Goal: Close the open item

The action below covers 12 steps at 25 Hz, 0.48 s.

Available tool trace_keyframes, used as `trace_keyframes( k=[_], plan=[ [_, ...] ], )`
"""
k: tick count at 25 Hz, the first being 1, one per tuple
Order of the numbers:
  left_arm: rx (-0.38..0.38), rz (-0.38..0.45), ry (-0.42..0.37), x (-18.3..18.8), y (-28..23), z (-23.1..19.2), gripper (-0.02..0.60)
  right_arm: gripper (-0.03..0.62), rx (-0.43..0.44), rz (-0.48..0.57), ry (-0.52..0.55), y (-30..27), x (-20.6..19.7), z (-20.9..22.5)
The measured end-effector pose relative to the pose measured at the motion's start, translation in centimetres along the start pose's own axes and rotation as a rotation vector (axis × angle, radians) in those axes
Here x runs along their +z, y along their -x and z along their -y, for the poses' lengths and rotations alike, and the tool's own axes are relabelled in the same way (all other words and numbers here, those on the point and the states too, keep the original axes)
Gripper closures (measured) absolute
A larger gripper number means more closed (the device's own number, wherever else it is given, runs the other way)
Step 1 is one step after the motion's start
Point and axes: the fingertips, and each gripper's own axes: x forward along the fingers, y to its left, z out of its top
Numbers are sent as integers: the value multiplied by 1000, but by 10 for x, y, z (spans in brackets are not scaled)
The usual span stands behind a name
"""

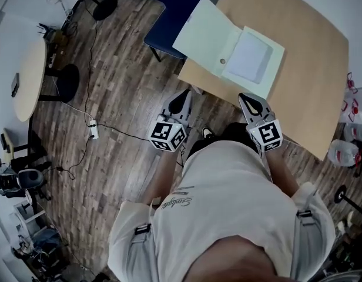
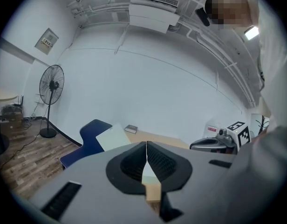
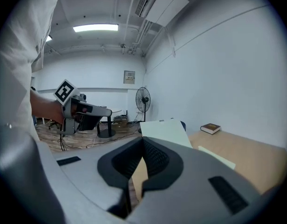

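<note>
A pale cream box (image 1: pixel 253 59) lies open on the wooden table (image 1: pixel 310 69). Its lid (image 1: pixel 205 35) is flapped out to the left, past the table's edge. My left gripper (image 1: pixel 185 94) hovers over the floor just short of the table's near edge, shut and empty. My right gripper (image 1: pixel 246 97) is level with it, at the table's near edge below the box, also shut on nothing. In the left gripper view the shut tips (image 2: pixel 146 144) point toward the raised lid (image 2: pixel 112 138). From the right gripper view, the tips (image 3: pixel 143 139) meet below the lid (image 3: pixel 165 132).
A blue chair (image 1: pixel 175 10) stands behind the lid. A small book (image 3: pixel 210 128) lies at the table's far end. A round table (image 1: pixel 28 78), a standing fan (image 2: pixel 51 85), floor cables and a power strip (image 1: pixel 94 131) are to the left. Water bottles (image 1: pixel 345 151) stand at the right.
</note>
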Motion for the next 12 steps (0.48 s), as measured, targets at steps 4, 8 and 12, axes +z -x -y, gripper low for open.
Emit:
trace_keyframes(
  k=[4,8,12],
  plan=[
    [-31,-28,-23,-1,-28,-3,566,600,-38,4,-53,-10,1,26],
    [-66,-71,-98,0,-63,3,566,600,-103,9,-162,-17,-12,65],
    [-63,-91,-93,13,-96,-4,566,600,-128,9,-254,-33,-23,99]
  ],
)
